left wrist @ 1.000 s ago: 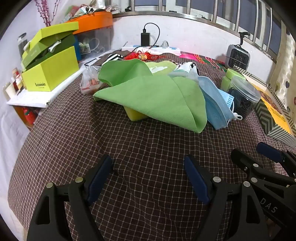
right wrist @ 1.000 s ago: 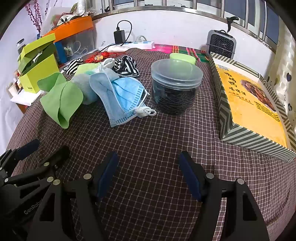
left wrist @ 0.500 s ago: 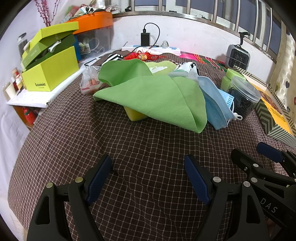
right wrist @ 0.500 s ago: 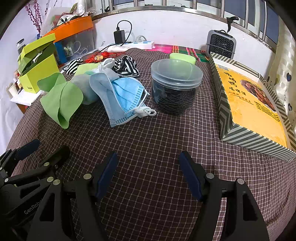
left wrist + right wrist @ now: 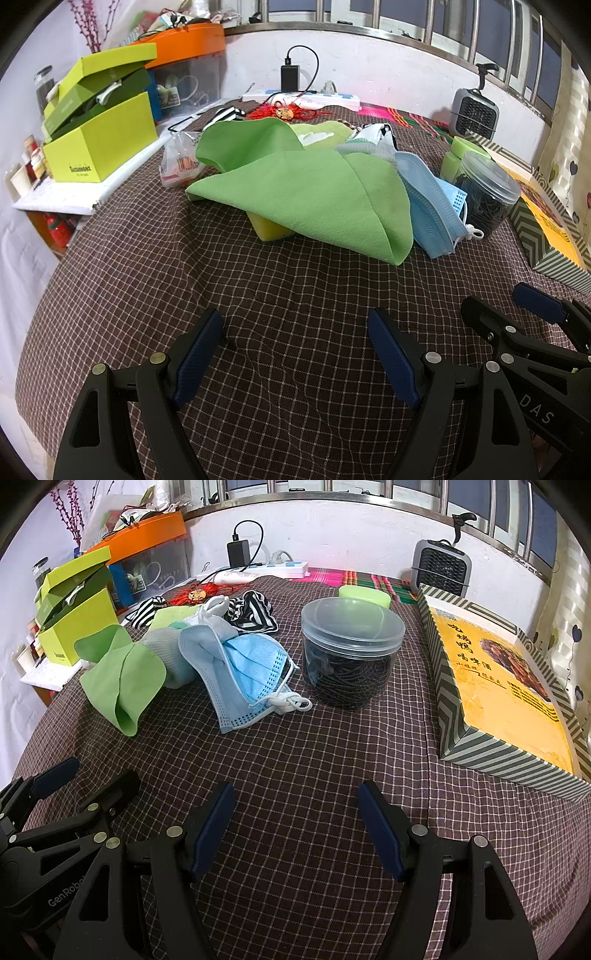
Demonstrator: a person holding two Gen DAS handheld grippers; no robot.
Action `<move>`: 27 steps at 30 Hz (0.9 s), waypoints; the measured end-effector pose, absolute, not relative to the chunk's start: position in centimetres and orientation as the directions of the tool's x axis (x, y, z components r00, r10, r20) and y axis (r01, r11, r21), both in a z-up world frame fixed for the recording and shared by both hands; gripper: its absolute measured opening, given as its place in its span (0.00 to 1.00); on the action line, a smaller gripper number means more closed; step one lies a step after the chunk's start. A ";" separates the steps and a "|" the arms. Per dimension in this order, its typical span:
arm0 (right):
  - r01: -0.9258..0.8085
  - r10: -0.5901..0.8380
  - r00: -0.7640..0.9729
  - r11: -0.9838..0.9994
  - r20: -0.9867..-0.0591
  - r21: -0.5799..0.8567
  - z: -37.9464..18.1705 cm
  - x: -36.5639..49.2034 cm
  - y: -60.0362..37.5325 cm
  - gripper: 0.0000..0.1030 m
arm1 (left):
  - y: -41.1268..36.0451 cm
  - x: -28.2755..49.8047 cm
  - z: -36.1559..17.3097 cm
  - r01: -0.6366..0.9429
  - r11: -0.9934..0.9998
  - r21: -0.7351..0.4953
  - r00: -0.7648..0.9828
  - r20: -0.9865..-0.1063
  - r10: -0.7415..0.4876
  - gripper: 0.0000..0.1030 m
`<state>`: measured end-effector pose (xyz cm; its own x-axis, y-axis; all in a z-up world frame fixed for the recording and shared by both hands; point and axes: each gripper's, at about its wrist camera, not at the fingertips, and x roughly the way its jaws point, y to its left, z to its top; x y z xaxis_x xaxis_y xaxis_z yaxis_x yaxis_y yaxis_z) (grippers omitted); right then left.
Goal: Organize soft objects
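A green cloth (image 5: 314,195) lies draped over a yellow sponge (image 5: 267,229) in the middle of the checked tablecloth; it also shows in the right wrist view (image 5: 122,679). Blue face masks (image 5: 243,672) lie to its right, also in the left wrist view (image 5: 432,206). Striped black-and-white fabric (image 5: 251,611) lies behind them. My left gripper (image 5: 295,332) is open and empty, well short of the cloth. My right gripper (image 5: 295,805) is open and empty, in front of the masks and jar.
A clear jar of dark bands (image 5: 351,657) stands right of the masks. A striped yellow box (image 5: 498,686) lies at the right. Lime boxes (image 5: 99,136) and an orange-lidded bin (image 5: 184,74) stand at the left. A small fan (image 5: 441,566) and a power strip (image 5: 258,572) stand at the back.
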<state>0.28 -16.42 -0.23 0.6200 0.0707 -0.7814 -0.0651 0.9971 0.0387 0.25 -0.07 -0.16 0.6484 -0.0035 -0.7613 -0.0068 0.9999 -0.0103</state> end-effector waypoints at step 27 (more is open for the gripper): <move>-0.250 0.246 0.688 0.963 -0.683 0.095 2.2 1.4 -15.7 0.68 | 3.5 0.9 2.4 0.061 0.988 -0.143 0.668 -0.729 -0.147 0.78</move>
